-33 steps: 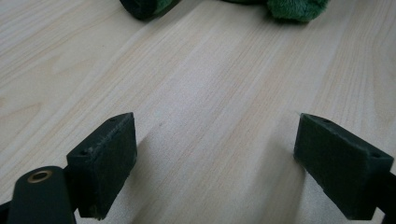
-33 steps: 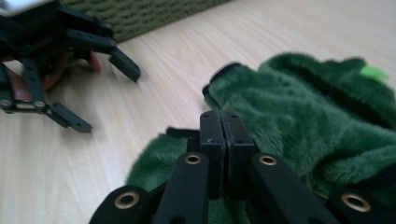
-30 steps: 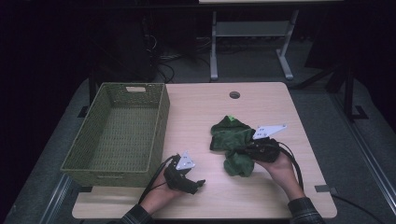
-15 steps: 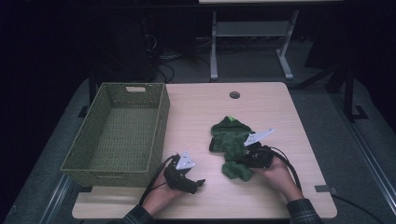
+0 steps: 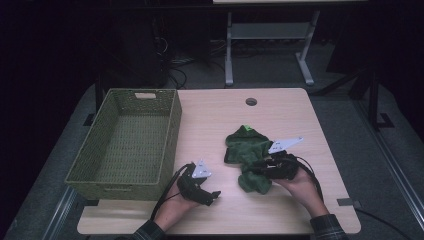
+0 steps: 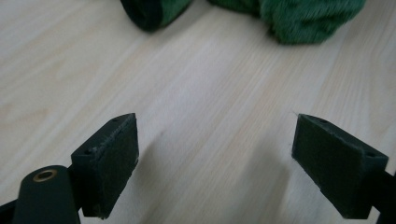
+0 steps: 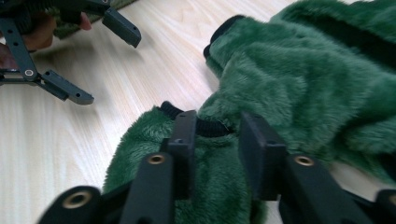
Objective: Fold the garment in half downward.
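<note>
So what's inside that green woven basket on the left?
Nothing that shows: the basket looks empty, its woven floor bare in the high view. Its near wall hides a strip of floor behind it. The fuzzy green garment lies on the table.

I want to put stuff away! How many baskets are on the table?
1. The green woven basket sits on the left side of the table, beside the fuzzy green garment. No others appear, though the surroundings are dark.
</note>
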The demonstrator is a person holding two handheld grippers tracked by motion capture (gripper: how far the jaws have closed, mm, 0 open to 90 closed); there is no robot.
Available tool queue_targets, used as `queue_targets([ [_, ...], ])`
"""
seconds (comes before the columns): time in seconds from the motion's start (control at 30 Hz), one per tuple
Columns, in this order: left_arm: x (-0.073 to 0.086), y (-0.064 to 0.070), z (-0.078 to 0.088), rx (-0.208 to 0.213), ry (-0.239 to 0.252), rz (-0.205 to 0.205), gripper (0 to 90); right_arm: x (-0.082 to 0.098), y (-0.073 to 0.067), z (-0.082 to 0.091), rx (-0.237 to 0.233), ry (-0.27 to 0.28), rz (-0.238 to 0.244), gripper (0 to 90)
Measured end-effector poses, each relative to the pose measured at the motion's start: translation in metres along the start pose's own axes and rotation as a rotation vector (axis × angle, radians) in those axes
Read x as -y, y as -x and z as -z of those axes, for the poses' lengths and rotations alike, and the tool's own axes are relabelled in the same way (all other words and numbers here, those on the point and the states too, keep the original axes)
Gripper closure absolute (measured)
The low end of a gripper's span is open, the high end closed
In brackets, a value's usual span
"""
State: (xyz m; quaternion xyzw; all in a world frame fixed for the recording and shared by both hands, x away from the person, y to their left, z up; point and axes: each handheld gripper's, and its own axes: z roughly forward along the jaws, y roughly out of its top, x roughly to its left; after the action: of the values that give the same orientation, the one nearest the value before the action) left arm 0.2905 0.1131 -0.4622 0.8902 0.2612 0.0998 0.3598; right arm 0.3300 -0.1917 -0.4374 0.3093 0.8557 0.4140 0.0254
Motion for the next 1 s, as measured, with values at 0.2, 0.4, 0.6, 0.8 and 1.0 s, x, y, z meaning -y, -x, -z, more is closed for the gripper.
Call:
queue_targets([
  [0.2, -0.018, -0.004, 0.004, 0.021, 0.021, -0.008, 16.7, -0.009, 0.004, 0.017, 0.017, 0.048, 0.008, 58.8],
  [0.4, -0.038, -0.01, 0.007, 0.035, 0.026, -0.022, 19.8, -0.018, 0.013, 0.029, 0.045, 0.071, 0.005, 57.4],
  [0.6, -0.065, -0.02, 0.008, 0.056, 0.042, -0.031, 26.2, -0.029, 0.027, 0.035, 0.067, 0.077, 0.007, 55.2],
  [0.8, -0.091, -0.033, 0.003, 0.051, 0.067, -0.024, 31.9, -0.04, 0.04, 0.038, 0.086, 0.096, 0.02, 55.6],
  [1.0, -0.11, -0.048, -0.011, 0.029, 0.077, -0.028, 39.1, -0.049, 0.057, 0.035, 0.119, 0.101, 0.021, 56.3],
])
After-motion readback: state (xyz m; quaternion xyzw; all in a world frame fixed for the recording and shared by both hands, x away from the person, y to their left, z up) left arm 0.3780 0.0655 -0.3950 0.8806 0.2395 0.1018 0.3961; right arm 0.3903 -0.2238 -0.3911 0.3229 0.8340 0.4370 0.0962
